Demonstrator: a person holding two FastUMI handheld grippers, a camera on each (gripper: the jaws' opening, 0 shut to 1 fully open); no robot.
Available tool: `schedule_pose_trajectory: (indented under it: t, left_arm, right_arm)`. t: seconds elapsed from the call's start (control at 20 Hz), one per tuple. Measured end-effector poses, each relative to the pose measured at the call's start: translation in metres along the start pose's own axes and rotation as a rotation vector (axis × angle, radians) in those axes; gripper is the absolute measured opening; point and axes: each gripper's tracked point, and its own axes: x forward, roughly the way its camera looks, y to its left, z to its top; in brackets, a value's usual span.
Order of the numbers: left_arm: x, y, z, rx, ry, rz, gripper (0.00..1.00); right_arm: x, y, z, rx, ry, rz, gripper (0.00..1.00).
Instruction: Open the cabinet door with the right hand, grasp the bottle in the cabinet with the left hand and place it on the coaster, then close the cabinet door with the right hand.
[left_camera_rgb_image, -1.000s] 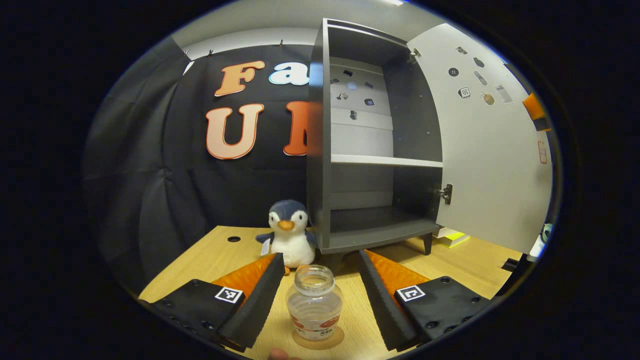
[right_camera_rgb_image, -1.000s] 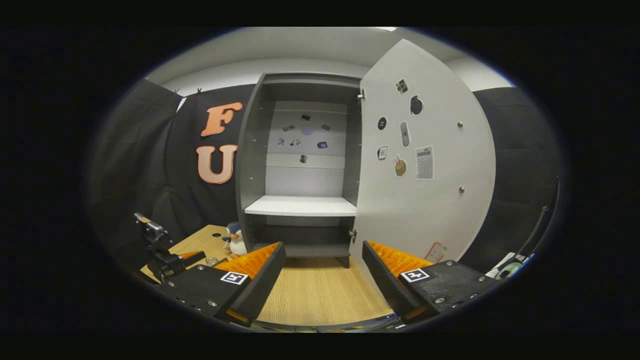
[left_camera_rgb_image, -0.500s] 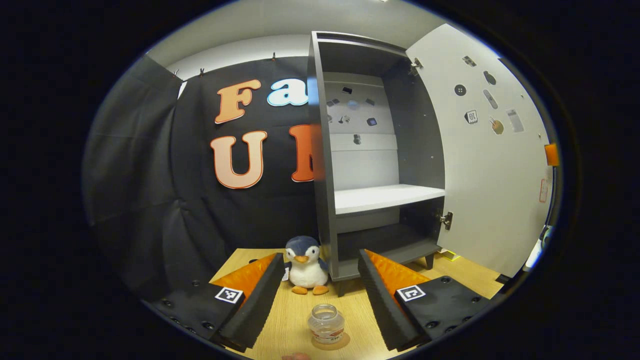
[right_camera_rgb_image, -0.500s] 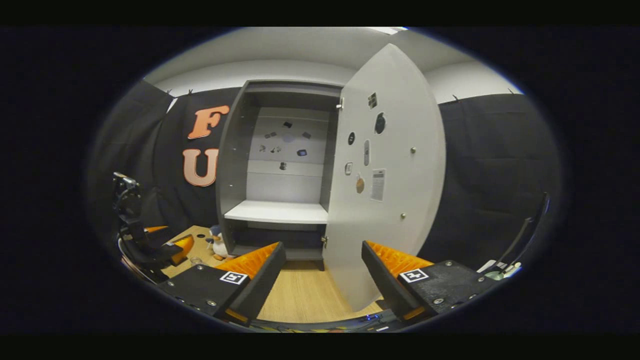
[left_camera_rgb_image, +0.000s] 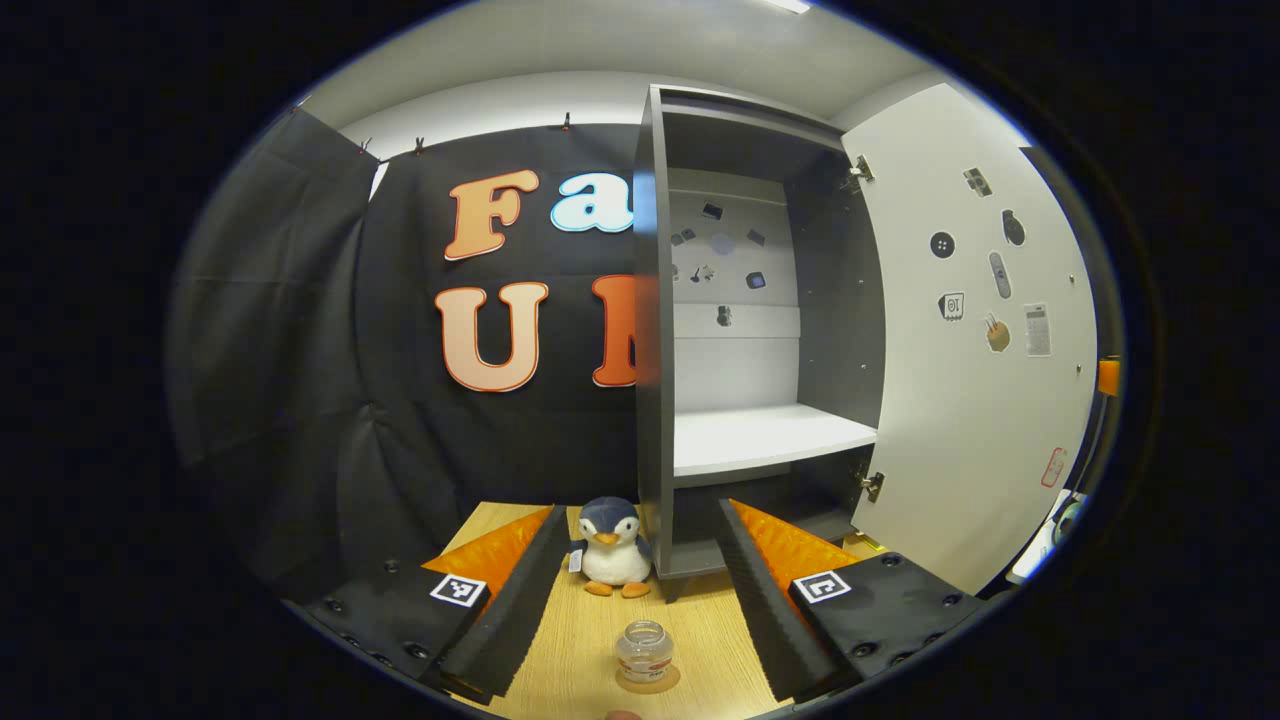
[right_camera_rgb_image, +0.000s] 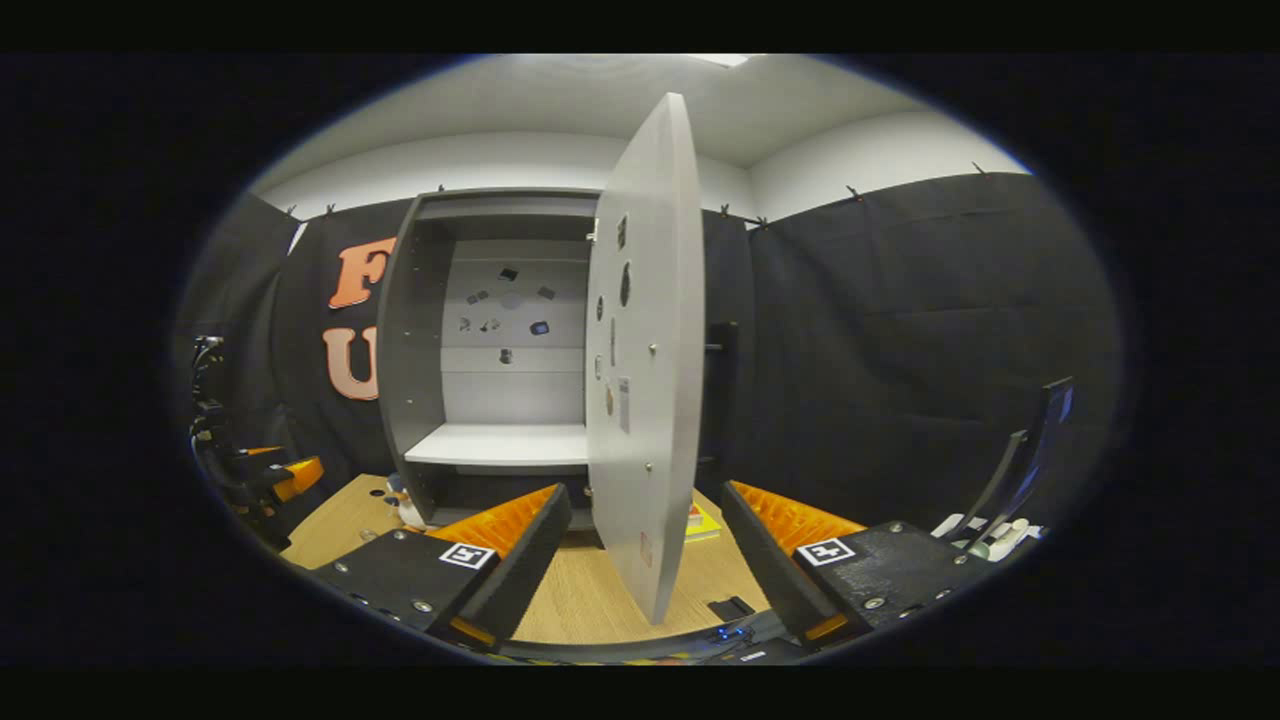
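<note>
Now the clear glass bottle (left_camera_rgb_image: 644, 651) stands upright on the round coaster (left_camera_rgb_image: 650, 681) on the wooden worktop (left_camera_rgb_image: 700, 640), between the left tool's (left_camera_rgb_image: 634, 600) wide-spread fingers, touching neither. Behind it sits a plush penguin (left_camera_rgb_image: 613, 548) beside the grey cabinet (left_camera_rgb_image: 655, 400). The right tool (right_camera_rgb_image: 645, 545) gapes empty, the white cabinet door (right_camera_rgb_image: 645, 380) edge-on between its fingers.

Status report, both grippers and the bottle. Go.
Left hand-held gripper open, empty. Right hand-held gripper open, cabinet door edge-on between its fingers. Bottle upright on coaster. Door open; nothing blocking it.
</note>
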Motion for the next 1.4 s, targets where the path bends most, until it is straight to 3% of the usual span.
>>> schedule_pose_trajectory:
  t: [0.4, 0.55, 0.6, 0.75, 0.8, 0.85, 0.9, 0.95, 1.1, 1.4]
  left_arm:
    - [-0.015, -0.007, 0.023, -0.020, -0.031, -0.009, 0.96]
    - [-0.018, -0.008, 0.027, -0.018, -0.028, -0.009, 0.96]
    - [-0.018, -0.007, 0.027, -0.015, -0.030, -0.008, 0.96]
    - [-0.023, -0.003, 0.025, -0.015, -0.026, 0.001, 0.96]
    - [-0.024, -0.001, 0.025, -0.013, -0.023, 0.007, 0.96]
    - [-0.023, 0.002, 0.024, -0.015, -0.024, 0.013, 0.96]
    - [-0.024, 0.005, 0.024, -0.017, -0.022, 0.016, 0.96]
    - [-0.024, 0.007, 0.023, -0.022, -0.019, 0.020, 0.96]
    - [-0.026, 0.015, 0.020, -0.038, -0.010, 0.034, 0.96]
    - [-0.040, 0.034, 0.018, -0.034, -0.012, 0.087, 0.96]
  right_arm:
    - [0.015, -0.079, 0.023, 0.049, -0.003, -0.064, 0.94]
    - [0.031, -0.083, 0.029, 0.057, -0.016, -0.033, 0.94]
    - [0.038, -0.084, 0.028, 0.061, -0.014, -0.028, 0.89]
    - [0.046, -0.075, 0.028, 0.071, -0.019, 0.010, 0.89]
    - [0.046, -0.071, 0.027, 0.071, -0.020, 0.026, 0.99]
    - [0.049, -0.067, 0.027, 0.069, -0.019, 0.037, 0.94]
    - [0.050, -0.063, 0.026, 0.065, -0.015, 0.047, 0.99]
    - [0.049, -0.064, 0.026, 0.055, -0.017, 0.041, 0.93]
    - [0.046, -0.056, 0.024, 0.073, -0.001, 0.056, 0.93]
    - [0.036, 0.003, 0.021, 0.093, 0.014, 0.179, 0.92]
